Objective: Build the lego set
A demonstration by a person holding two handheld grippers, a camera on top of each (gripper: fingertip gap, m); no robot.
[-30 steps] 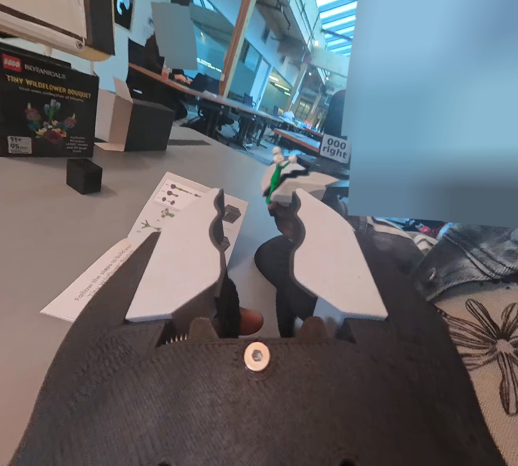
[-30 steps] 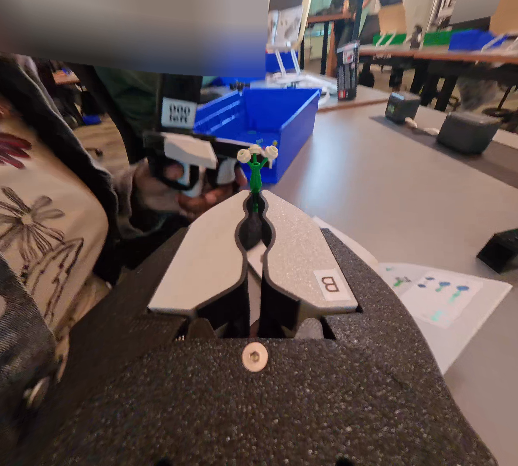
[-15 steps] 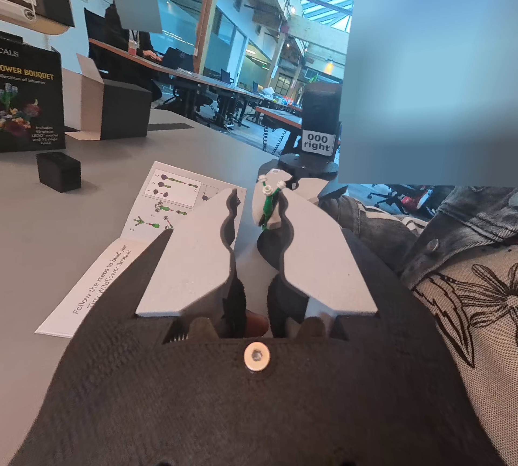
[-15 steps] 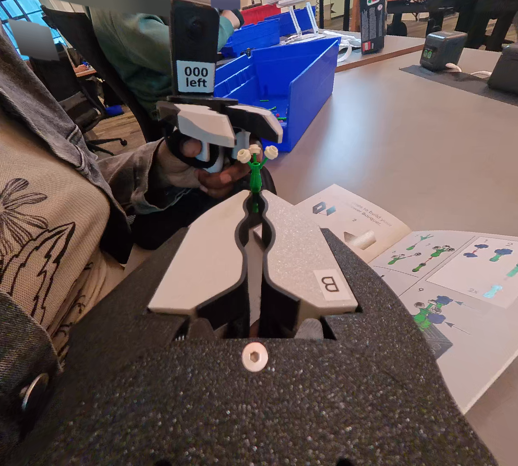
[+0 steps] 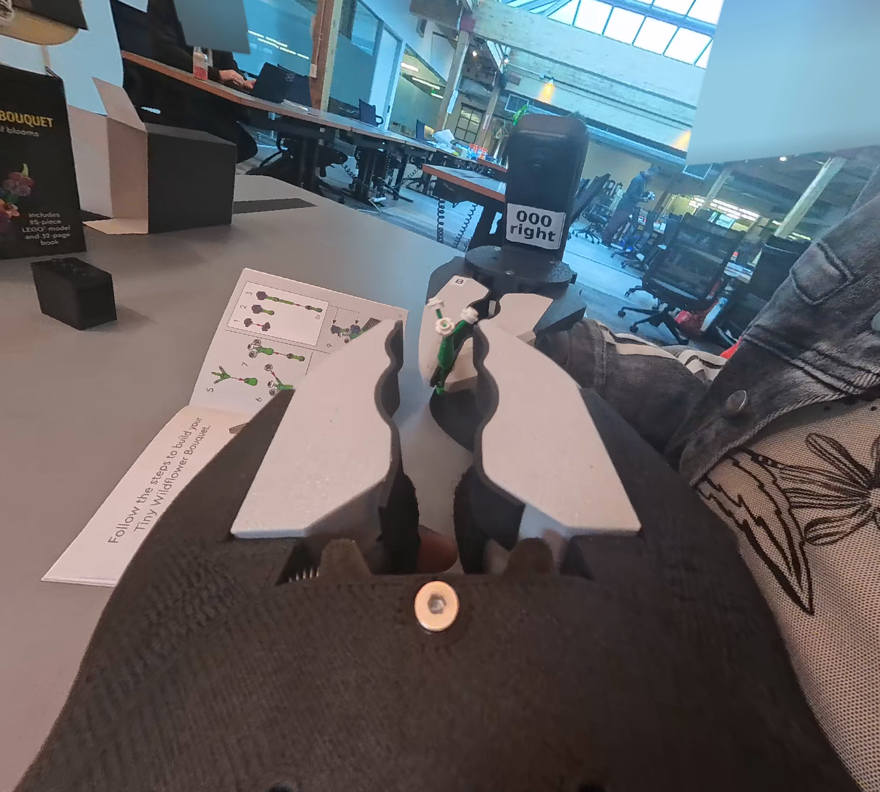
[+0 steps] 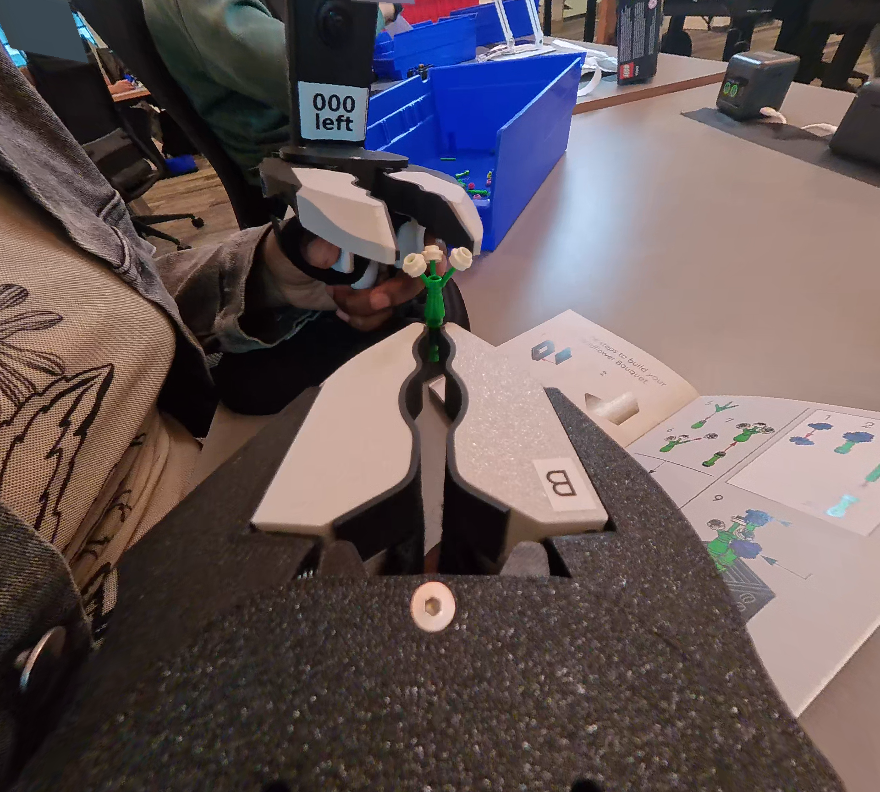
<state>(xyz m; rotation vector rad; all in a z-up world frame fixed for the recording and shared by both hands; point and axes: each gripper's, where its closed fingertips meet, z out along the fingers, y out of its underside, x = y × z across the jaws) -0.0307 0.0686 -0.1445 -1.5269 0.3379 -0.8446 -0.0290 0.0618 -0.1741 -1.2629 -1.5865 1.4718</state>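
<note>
One blue plastic bin (image 6: 533,112) stands on the grey table (image 6: 690,245) beyond the right gripper (image 6: 432,333), behind and to the right of the left gripper (image 6: 409,240) that faces it. The bin is open-topped with flat, smooth walls, and a scatter of small loose pieces (image 6: 469,183), green and pink among them, lies on its floor. Ahead and to the left of the left gripper (image 5: 435,340) in its own view, a black cardboard box (image 5: 176,178) lies on its side with a pale flap folded open; what it holds cannot be seen. Left of it stands the dark product box (image 5: 33,169), and nearer sits a small black studded block (image 5: 74,293).

The right gripper's two pale, grainy fingers with wavy black inner edges are pressed together on the flower stem (image 6: 434,293), pinching its lower end at the tips. The stem is glossy green plastic, slim and upright, forking into three arms each capped by a small white round stud. It reaches up to just below the left gripper's fingers (image 6: 343,217).

The left gripper's fingers stand spread apart with nothing between them; in its view the flower stem (image 5: 447,350) leans beyond the gap, held by the right gripper (image 5: 457,350).

A white paper instruction booklet (image 6: 762,459) lies open on the table to the right of the right gripper, flat and matte, with coloured diagrams. Both gripper bodies are rough black printed plastic with a silver hex screw (image 6: 432,605).
</note>
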